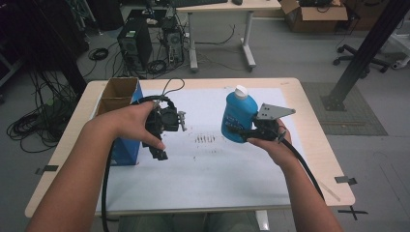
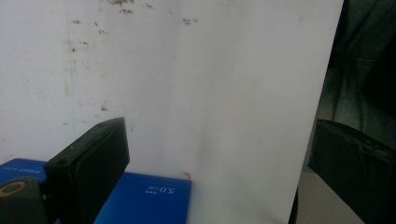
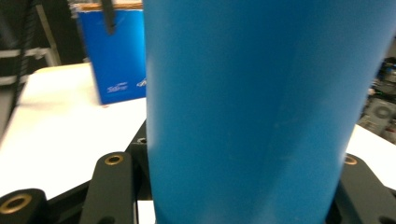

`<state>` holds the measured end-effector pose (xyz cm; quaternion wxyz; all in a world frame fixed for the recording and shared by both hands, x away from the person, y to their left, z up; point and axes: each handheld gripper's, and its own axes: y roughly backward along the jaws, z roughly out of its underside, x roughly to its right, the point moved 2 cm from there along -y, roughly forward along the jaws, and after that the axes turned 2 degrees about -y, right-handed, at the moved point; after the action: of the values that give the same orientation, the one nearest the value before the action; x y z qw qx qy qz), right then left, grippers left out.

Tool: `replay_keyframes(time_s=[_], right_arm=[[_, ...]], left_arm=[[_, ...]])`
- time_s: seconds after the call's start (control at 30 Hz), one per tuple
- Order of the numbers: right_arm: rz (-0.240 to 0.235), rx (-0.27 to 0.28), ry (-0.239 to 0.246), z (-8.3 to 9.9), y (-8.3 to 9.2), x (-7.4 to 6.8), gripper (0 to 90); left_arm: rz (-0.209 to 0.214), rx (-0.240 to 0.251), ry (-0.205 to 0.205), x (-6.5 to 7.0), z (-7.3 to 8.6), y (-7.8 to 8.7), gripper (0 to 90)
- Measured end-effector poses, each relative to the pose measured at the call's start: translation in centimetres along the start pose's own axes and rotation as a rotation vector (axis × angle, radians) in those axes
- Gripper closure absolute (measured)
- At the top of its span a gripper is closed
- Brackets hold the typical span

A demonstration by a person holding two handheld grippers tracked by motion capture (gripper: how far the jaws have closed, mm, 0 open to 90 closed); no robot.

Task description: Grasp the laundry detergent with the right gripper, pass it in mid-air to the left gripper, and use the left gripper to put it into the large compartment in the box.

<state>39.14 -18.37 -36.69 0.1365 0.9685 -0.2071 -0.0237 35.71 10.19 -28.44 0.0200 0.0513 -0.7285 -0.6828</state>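
Observation:
A blue bottle (image 1: 238, 116) with a white cap (image 1: 241, 91) is held right of the table's middle, over the white sheet (image 1: 208, 169). My right gripper (image 1: 243, 131) is shut on its lower body. In the right gripper view the bottle's blue wall (image 3: 243, 93) stands between the two black jaws of my right gripper (image 3: 243, 186). Left of centre, my left gripper (image 1: 159, 147) points down at the sheet. It is open, and in the left gripper view its jaws (image 2: 219, 126) stand wide apart with only white sheet between them.
A blue box (image 1: 124, 140) with open cardboard compartments sits at the table's left side, close to my left hand; its blue face (image 2: 144, 198) lies just below the left jaw. Dark smudges (image 1: 205, 139) mark the sheet's middle. A desk, a computer tower (image 1: 135, 46) and cables lie beyond the table.

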Motion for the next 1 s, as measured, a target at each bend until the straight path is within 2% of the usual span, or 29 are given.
replay_keyframes(time_s=[0.17,0.4,0.77,1.0], right_arm=[[-0.084,-0.049,0.033,-0.1,-0.2,-0.6,44.5],[-0.180,-0.065,0.061,-0.1,-0.6,-1.4,44.5],[-0.287,-0.083,0.087,0.5,-1.8,-2.5,44.5],[-0.324,-0.086,0.108,0.7,-2.7,-2.9,44.5]], left_arm=[[0.003,-0.003,-0.007,-0.1,-0.5,0.6,5.3],[0.008,-0.007,-0.019,-0.2,-1.3,1.2,5.4],[0.011,-0.017,-0.045,-0.2,-2.5,1.5,5.2],[0.015,-0.028,-0.053,-0.2,-2.9,1.4,5.1]])
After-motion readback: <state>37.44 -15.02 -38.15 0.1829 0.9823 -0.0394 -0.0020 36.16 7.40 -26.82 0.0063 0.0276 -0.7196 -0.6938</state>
